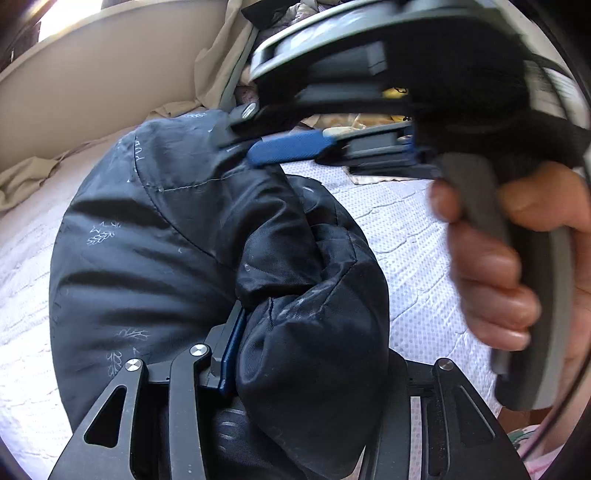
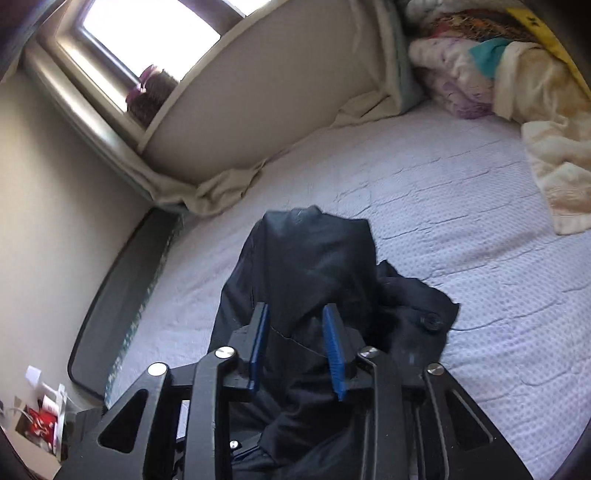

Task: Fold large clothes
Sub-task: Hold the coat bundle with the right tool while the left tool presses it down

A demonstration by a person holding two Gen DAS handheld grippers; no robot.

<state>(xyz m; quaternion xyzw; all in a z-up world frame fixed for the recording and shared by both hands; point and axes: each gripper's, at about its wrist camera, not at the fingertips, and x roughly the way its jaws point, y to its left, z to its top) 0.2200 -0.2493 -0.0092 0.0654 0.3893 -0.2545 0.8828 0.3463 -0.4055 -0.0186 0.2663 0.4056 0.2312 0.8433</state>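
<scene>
A dark navy padded jacket (image 1: pixel 166 240) lies bunched on the pale quilted bed (image 1: pixel 406 229). In the left wrist view a thick fold of it fills the gap of my left gripper (image 1: pixel 310 325). The fold lies against the left blue pad (image 1: pixel 231 354) and hides the right finger, so I cannot tell its grip. My right gripper (image 1: pixel 243 142), held by a hand (image 1: pixel 498 266), reaches in from the right to the jacket's top edge. In the right wrist view the jacket (image 2: pixel 314 258) hangs between the right gripper's (image 2: pixel 295 314) blue pads, which are shut on it. A loose flap with a button (image 2: pixel 430 321) trails right.
The bed (image 2: pixel 461 177) runs to a beige padded board (image 2: pixel 277 92) under a window (image 2: pixel 147 29). Folded blankets and a cream throw (image 2: pixel 480 74) are piled at the far right corner. On the floor at left, a dark mat (image 2: pixel 122 295) and an open box (image 2: pixel 40 421).
</scene>
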